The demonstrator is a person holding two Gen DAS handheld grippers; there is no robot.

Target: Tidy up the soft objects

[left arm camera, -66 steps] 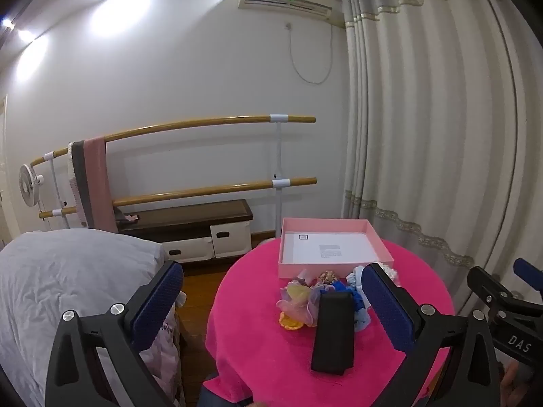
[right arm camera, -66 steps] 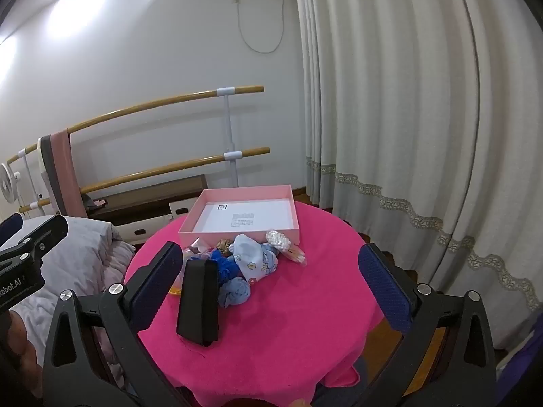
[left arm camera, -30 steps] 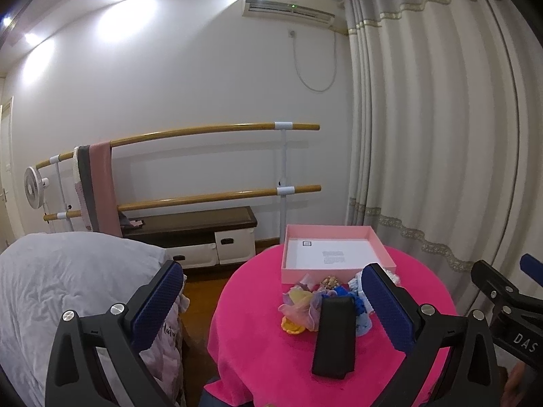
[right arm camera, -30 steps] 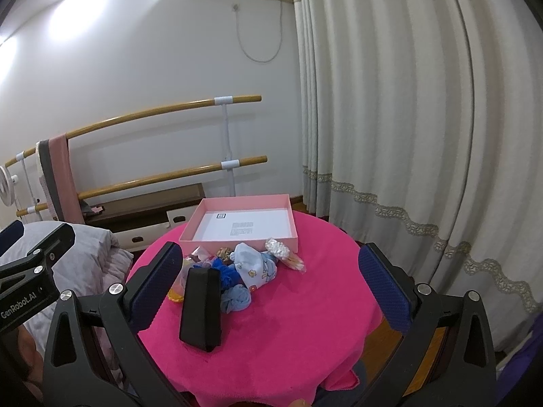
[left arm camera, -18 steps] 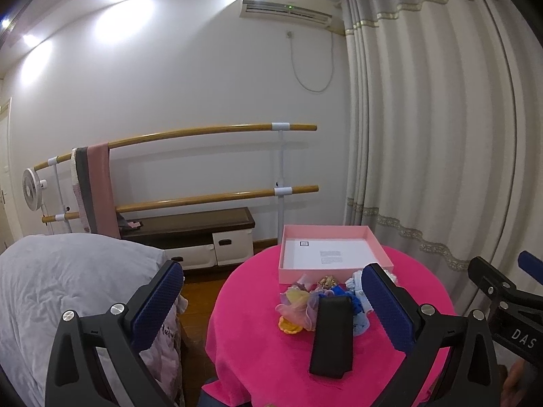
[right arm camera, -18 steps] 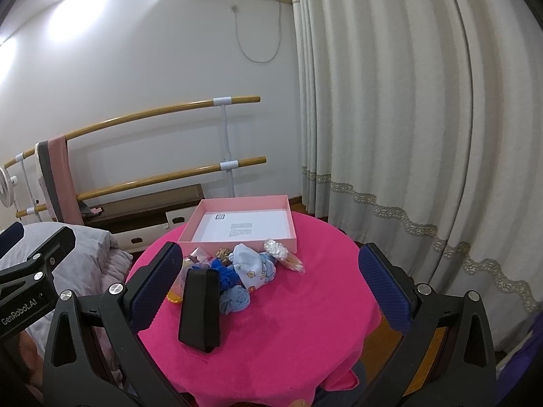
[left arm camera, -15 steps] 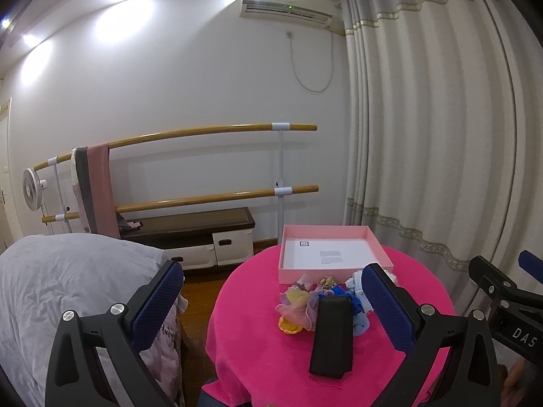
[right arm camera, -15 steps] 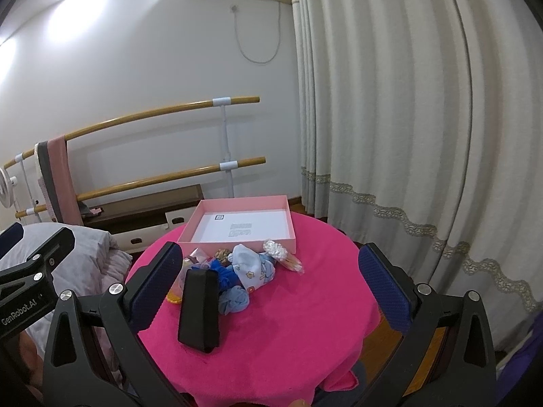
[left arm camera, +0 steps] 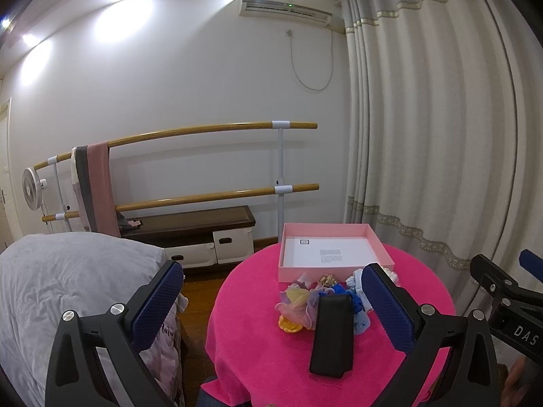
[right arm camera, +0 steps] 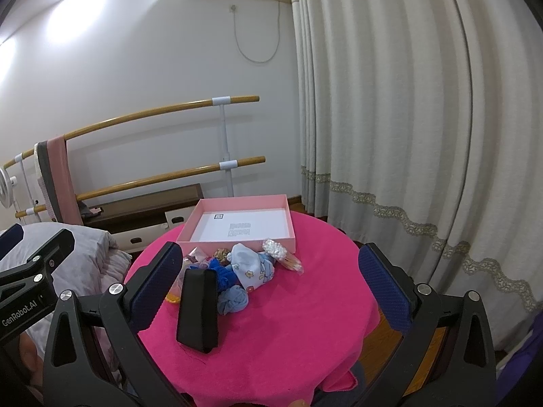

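A shallow pink box (left arm camera: 380, 247) (right arm camera: 288, 217) with a white floor sits at the far side of a round table under a pink cloth (left arm camera: 258, 349) (right arm camera: 305, 322). In front of the box lies a heap of soft things: pastel scrunchies (left arm camera: 298, 303), blue knit pieces (right arm camera: 224, 273), a pale blue printed sock (right arm camera: 251, 268) and a bag of cotton swabs (right arm camera: 281, 254). A black case (left arm camera: 332, 332) (right arm camera: 198, 308) lies nearest me. My left gripper (left arm camera: 273, 300) and right gripper (right arm camera: 268, 279) both hang open and empty, well short of the heap.
A bed with a grey cover (left arm camera: 61, 285) stands left of the table. Wooden barre rails (left arm camera: 210, 129) and a low dark bench (left arm camera: 190, 224) line the back wall. Long curtains (right arm camera: 407, 135) hang at the right. A small fan (left arm camera: 30, 185) is clipped at far left.
Both views have drifted only slightly; the table and its heap sit a touch farther off than two seconds ago. Nothing on the table has moved, and both grippers stay open.
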